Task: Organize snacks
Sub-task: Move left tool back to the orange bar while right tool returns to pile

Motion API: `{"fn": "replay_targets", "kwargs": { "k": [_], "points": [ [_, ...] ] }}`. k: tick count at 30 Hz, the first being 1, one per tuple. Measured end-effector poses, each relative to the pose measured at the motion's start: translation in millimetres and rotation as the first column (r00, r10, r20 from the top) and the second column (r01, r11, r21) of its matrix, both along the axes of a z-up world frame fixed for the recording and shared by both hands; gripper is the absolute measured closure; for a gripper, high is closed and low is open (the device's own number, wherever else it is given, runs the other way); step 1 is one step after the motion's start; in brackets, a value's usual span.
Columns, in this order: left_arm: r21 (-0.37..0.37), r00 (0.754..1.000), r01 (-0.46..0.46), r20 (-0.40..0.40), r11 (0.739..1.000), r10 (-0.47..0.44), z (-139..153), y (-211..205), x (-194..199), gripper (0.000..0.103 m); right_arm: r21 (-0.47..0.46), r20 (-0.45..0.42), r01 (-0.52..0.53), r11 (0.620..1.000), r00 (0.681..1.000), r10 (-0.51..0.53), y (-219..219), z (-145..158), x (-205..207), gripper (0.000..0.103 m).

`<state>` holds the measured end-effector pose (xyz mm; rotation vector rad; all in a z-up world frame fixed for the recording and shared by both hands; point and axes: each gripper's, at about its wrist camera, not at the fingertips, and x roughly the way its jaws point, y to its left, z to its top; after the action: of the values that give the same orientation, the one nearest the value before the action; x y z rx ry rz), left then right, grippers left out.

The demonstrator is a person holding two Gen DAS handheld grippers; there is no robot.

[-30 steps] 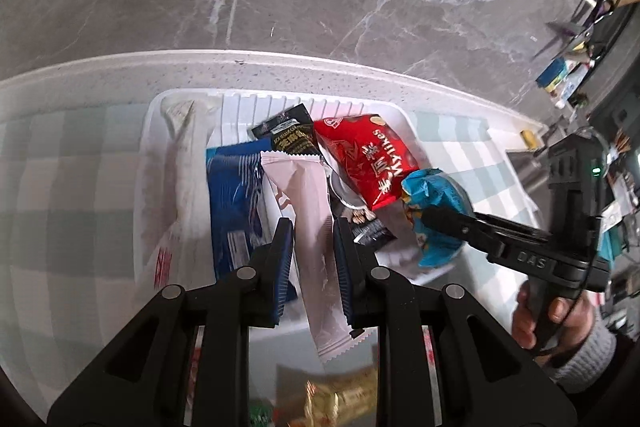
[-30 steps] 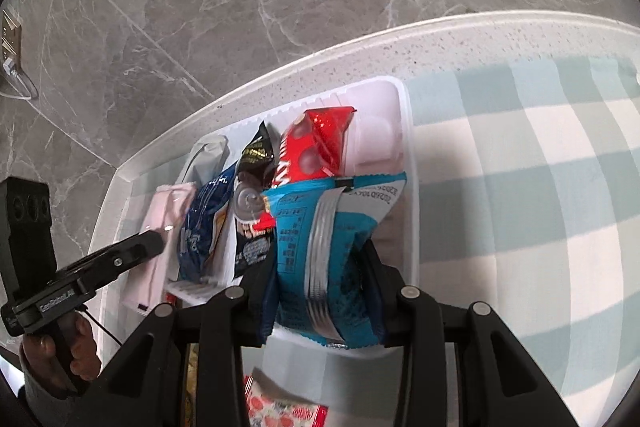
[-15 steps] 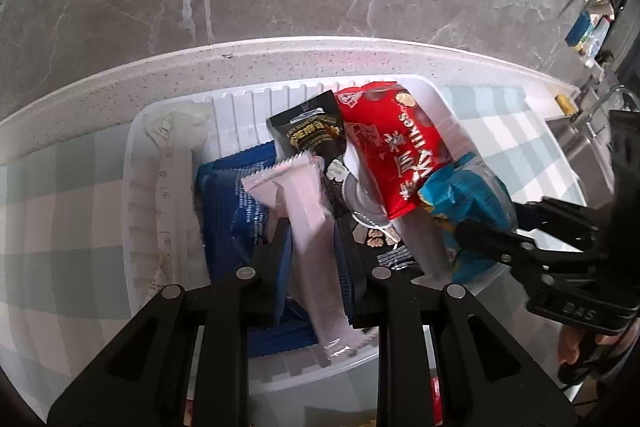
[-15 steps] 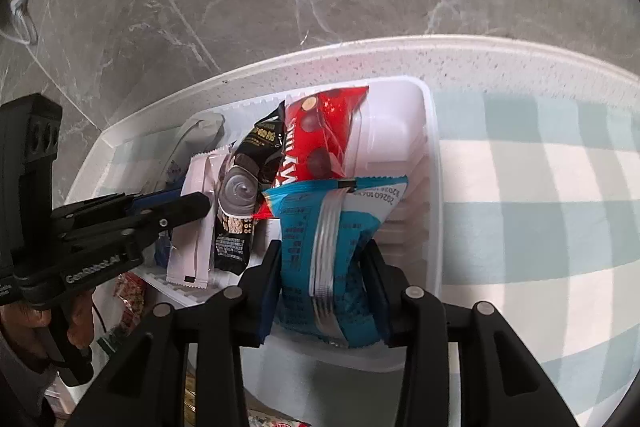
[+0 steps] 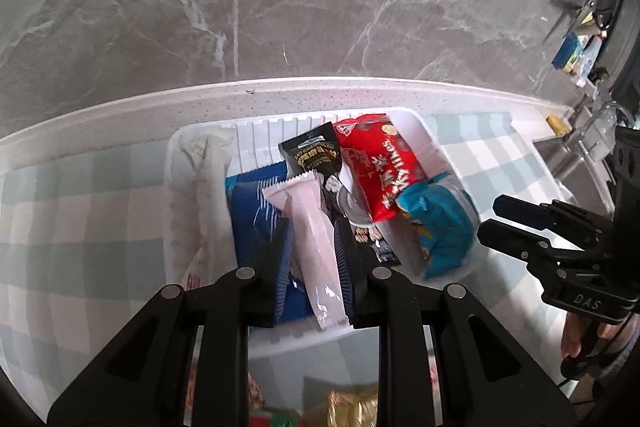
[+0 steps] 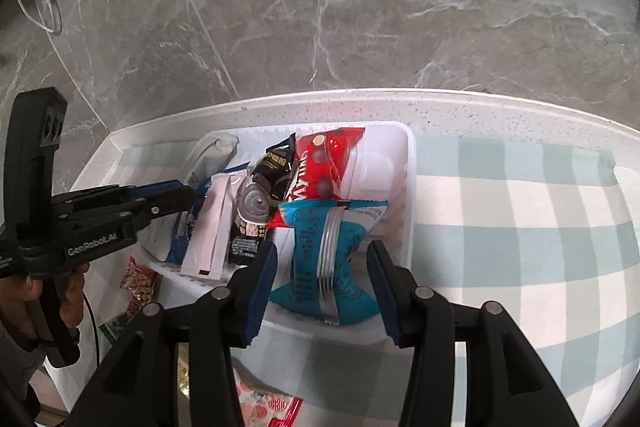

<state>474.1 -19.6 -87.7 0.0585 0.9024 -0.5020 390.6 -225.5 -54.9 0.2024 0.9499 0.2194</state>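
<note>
- The white bin (image 5: 436,143) sits on the checked cloth (image 6: 520,219), close to the marble wall (image 6: 360,7); everything below is placed from that bin.
- Packed inside it, seen from my left tongs: a pale long packet (image 5: 208,195) along the left wall, a dark blue packet (image 5: 252,211), a black packet (image 5: 316,155) and a red bag (image 5: 376,167) toward the back.
- My left tongs (image 5: 312,255) are clamped on the pink stick packet (image 5: 312,231), which stands in the bin's middle, wedged between the dark blue packet and the black one.
- My right tongs (image 6: 320,267) point down over the bin's near right corner, jaws opening; the teal bag (image 6: 324,259) lies between them in the bin, and the pads look clear of it.
- Loose snacks lie outside the bin's near edge: a gold-wrapped one (image 5: 352,407) and a red-patterned packet (image 6: 268,403).
- My hand (image 6: 60,291) grips the left tongs' handle to the left of the bin.
</note>
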Motion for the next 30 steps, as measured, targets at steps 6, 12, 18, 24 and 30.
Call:
{"fn": "replay_targets", "kwargs": {
  "k": [6, 12, 18, 24, 30],
  "points": [
    [-0.021, 1.0, -0.024, -0.007, 0.999, 0.024, 9, 29, -40, 0.083, 0.016, 0.016, -0.03, 0.999, 0.999, 0.03, 6, 13, -26, 0.049],
    [-0.028, 0.997, -0.065, -0.042, 0.997, 0.064, 3, 67, -92, 0.083, -0.001, 0.014, -0.126, 0.992, 0.992, 0.126, 29, 15, -60, 0.049],
    [-0.028, 0.989, -0.113, -0.097, 0.993, 0.11, -14, 99, -144, 0.083, -0.03, -0.013, -0.211, 0.977, 0.977, 0.211, 52, 8, -90, 0.049],
    [-0.045, 0.979, -0.155, -0.139, 0.987, 0.147, -27, 119, -183, 0.083, -0.031, -0.029, -0.251, 0.968, 0.968, 0.25, 67, 5, -113, 0.049],
    [-0.041, 0.978, -0.158, -0.145, 0.987, 0.15, -32, 122, -200, 0.083, -0.034, -0.033, -0.29, 0.957, 0.957, 0.288, 83, 5, -135, 0.049]
  ]
}}
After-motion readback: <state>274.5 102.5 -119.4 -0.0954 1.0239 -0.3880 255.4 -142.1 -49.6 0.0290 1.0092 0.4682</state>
